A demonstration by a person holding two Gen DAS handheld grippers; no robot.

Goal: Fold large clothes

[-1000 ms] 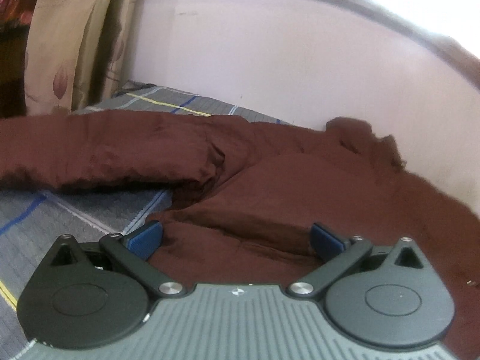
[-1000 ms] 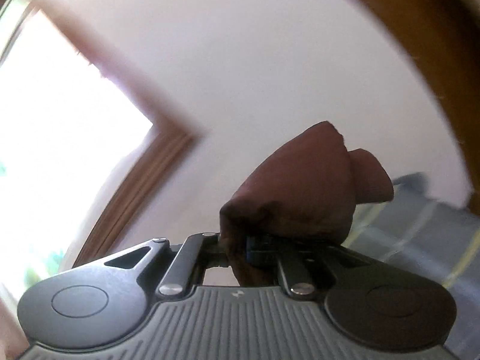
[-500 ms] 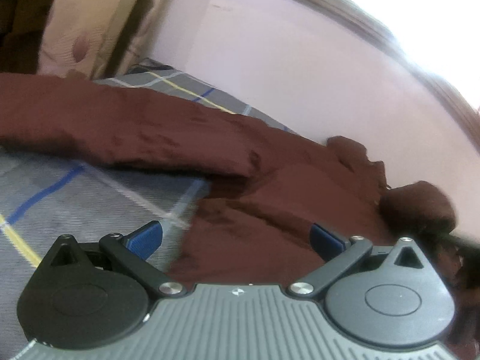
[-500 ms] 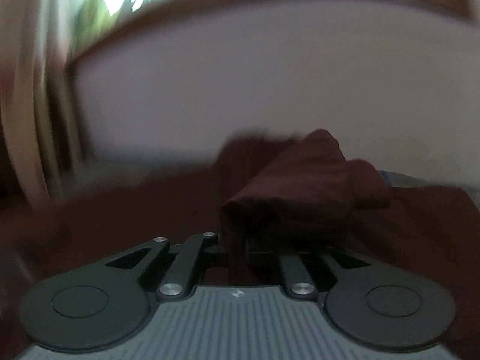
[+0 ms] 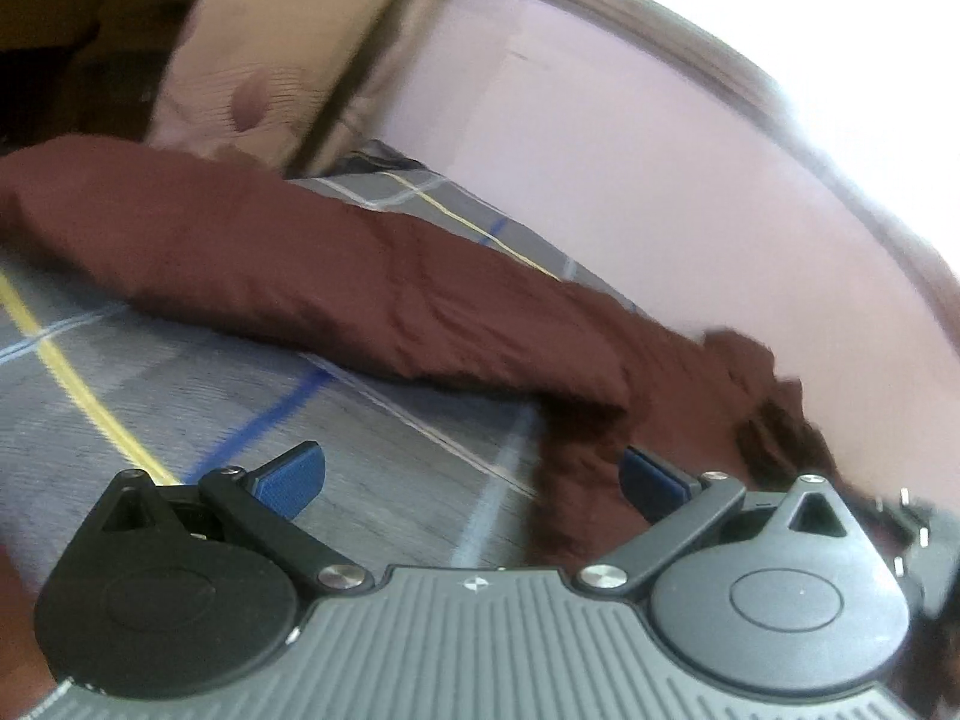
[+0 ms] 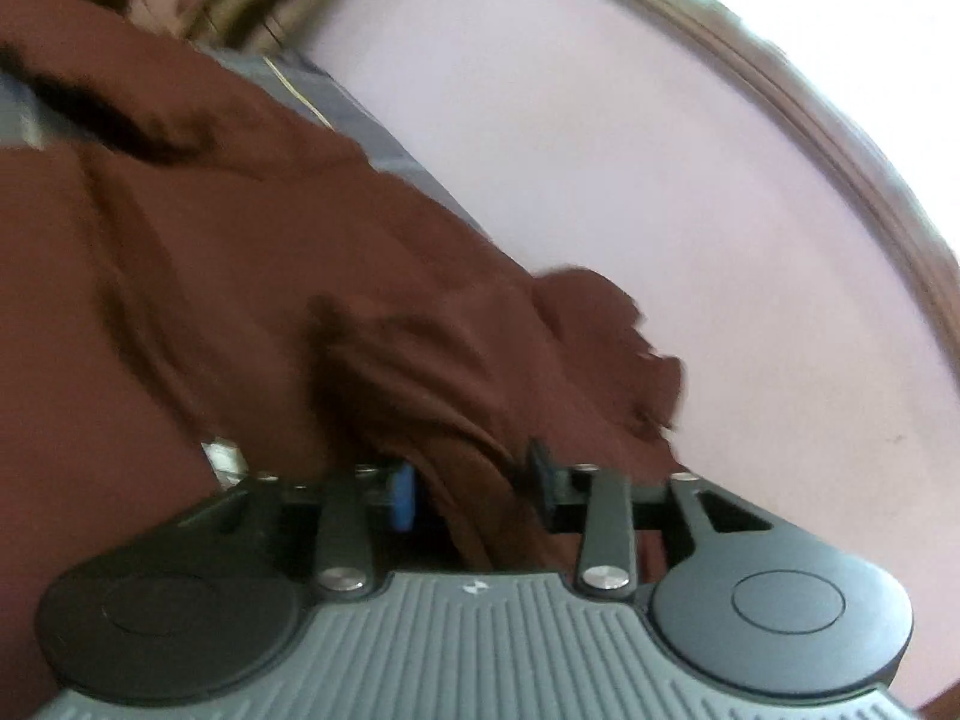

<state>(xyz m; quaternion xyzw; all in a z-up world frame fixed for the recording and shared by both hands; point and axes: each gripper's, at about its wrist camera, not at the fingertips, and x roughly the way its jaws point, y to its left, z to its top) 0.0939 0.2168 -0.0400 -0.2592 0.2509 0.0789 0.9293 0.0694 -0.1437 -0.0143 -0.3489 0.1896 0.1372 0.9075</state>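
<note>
A large maroon garment [image 5: 336,276] lies spread on a grey plaid bed sheet [image 5: 198,396], one long part stretching left. My left gripper [image 5: 471,477] is open and empty, low over the sheet at the garment's edge; its right finger [image 5: 651,477] is next to the cloth. In the right wrist view the garment [image 6: 240,252] fills the left and middle. My right gripper [image 6: 474,489] has its jaws parted, with a fold of the maroon cloth lying loose between them. The right gripper's body also shows at the right edge of the left wrist view [image 5: 918,534].
A pale pink wall [image 5: 630,168] runs close behind the bed, with a bright window and brown frame [image 5: 708,54] above. A beige patterned curtain [image 5: 270,60] hangs at the back left. The wall also fills the right of the right wrist view [image 6: 660,192].
My right gripper swung down from the air onto the garment and its jaws opened, loosing the bunched cloth. My left gripper shifted left, off the cloth and over bare sheet.
</note>
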